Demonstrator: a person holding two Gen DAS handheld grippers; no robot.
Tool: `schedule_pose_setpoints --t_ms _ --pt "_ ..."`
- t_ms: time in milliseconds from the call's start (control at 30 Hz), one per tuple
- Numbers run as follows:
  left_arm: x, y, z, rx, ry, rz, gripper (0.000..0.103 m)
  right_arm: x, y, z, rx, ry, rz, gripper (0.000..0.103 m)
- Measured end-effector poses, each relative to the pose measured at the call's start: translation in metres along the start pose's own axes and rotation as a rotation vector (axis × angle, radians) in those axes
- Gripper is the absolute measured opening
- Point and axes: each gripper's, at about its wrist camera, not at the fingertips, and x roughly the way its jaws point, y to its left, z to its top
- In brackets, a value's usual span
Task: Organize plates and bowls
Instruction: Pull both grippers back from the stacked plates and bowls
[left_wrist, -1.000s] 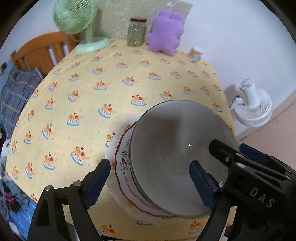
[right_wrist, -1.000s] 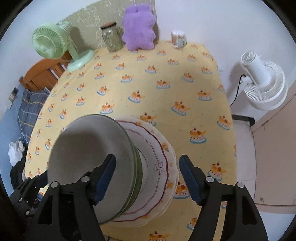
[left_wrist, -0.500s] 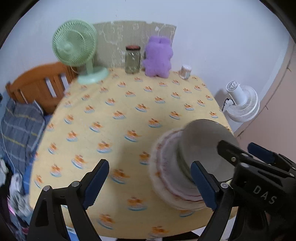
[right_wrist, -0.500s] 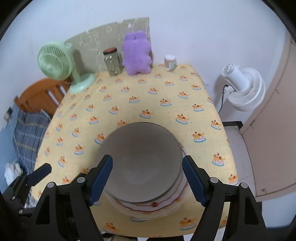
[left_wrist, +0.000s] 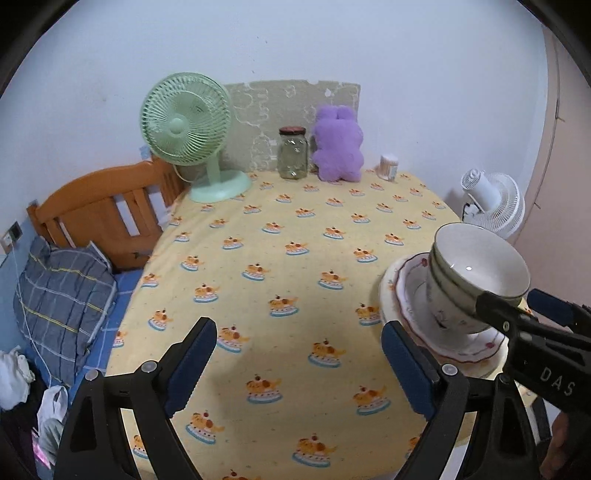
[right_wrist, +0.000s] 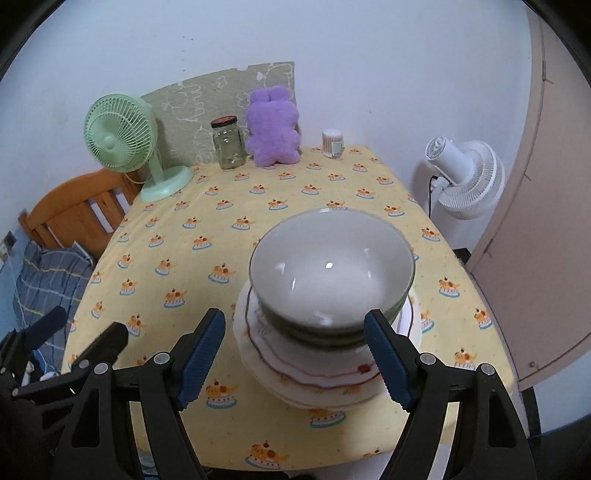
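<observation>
A stack of white bowls (right_wrist: 331, 280) with green rims sits nested on a stack of white plates (right_wrist: 317, 373) with red wavy rims, near the table's front right edge. In the left wrist view the bowls (left_wrist: 476, 273) and plates (left_wrist: 410, 295) lie to the right. My right gripper (right_wrist: 295, 354) is open and empty, held back above the front of the stack, not touching it. My left gripper (left_wrist: 299, 365) is open and empty over bare tablecloth, left of the stack. The right gripper's black body (left_wrist: 532, 332) hides the stack's near side in the left wrist view.
The table (left_wrist: 280, 229) has a yellow cake-print cloth. At its far edge stand a green fan (left_wrist: 188, 125), a glass jar (left_wrist: 293, 153), a purple plush toy (left_wrist: 338, 144) and a small cup (left_wrist: 388, 167). A white floor fan (right_wrist: 465, 177) stands right; a wooden bed frame (left_wrist: 103, 210) left.
Both grippers have pulled back and up from the stack, so the whole table now shows. The bowls stay nested on the plates. Both grippers stay open.
</observation>
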Motion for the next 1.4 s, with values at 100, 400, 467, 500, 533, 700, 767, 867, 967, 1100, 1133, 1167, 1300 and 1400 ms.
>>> schedule_pose_setpoints --t_ms 100,400,467,500,533,700,767,867,967,1100,1133,1167,1300,1400 --pt "-0.003 0.006 -0.01 -0.035 -0.018 0.014 0.093 0.0 0.003 -0.011 -0.012 -0.008 0.001 0.08" --pt "-0.022 0.003 -0.04 -0.038 -0.072 0.021 0.097 -0.013 0.001 -0.044 -0.026 -0.069 -0.007 0.085" --pt "-0.027 0.002 -0.043 -0.037 -0.091 0.026 0.098 -0.016 0.0 -0.047 -0.031 -0.084 -0.009 0.086" --pt "-0.029 0.002 -0.044 -0.039 -0.098 0.029 0.1 -0.018 0.0 -0.047 -0.034 -0.092 -0.009 0.086" --pt "-0.03 0.002 -0.044 -0.043 -0.101 0.029 0.101 -0.019 0.0 -0.048 -0.035 -0.1 -0.009 0.086" --pt "-0.033 0.007 -0.049 -0.075 -0.108 0.032 0.102 -0.023 0.003 -0.051 -0.049 -0.118 -0.007 0.086" --pt "-0.035 0.007 -0.05 -0.078 -0.117 0.031 0.102 -0.024 0.003 -0.051 -0.052 -0.12 -0.007 0.086" --pt "-0.037 0.008 -0.05 -0.087 -0.109 0.018 0.102 -0.026 0.003 -0.051 -0.051 -0.123 -0.011 0.086" --pt "-0.038 0.007 -0.05 -0.084 -0.114 0.02 0.103 -0.028 0.004 -0.051 -0.052 -0.128 -0.014 0.086" --pt "-0.04 0.005 -0.05 -0.075 -0.125 0.026 0.103 -0.03 0.004 -0.05 -0.052 -0.133 -0.018 0.086" --pt "-0.041 0.005 -0.05 -0.075 -0.126 0.025 0.103 -0.03 0.004 -0.05 -0.052 -0.134 -0.019 0.086" --pt "-0.041 0.005 -0.05 -0.074 -0.128 0.025 0.103 -0.03 0.004 -0.05 -0.052 -0.134 -0.018 0.086" --pt "-0.045 0.007 -0.049 -0.077 -0.145 0.032 0.103 -0.031 0.005 -0.05 -0.058 -0.139 -0.015 0.086" --pt "-0.044 0.007 -0.048 -0.077 -0.141 0.03 0.103 -0.031 0.006 -0.049 -0.058 -0.141 -0.017 0.087"
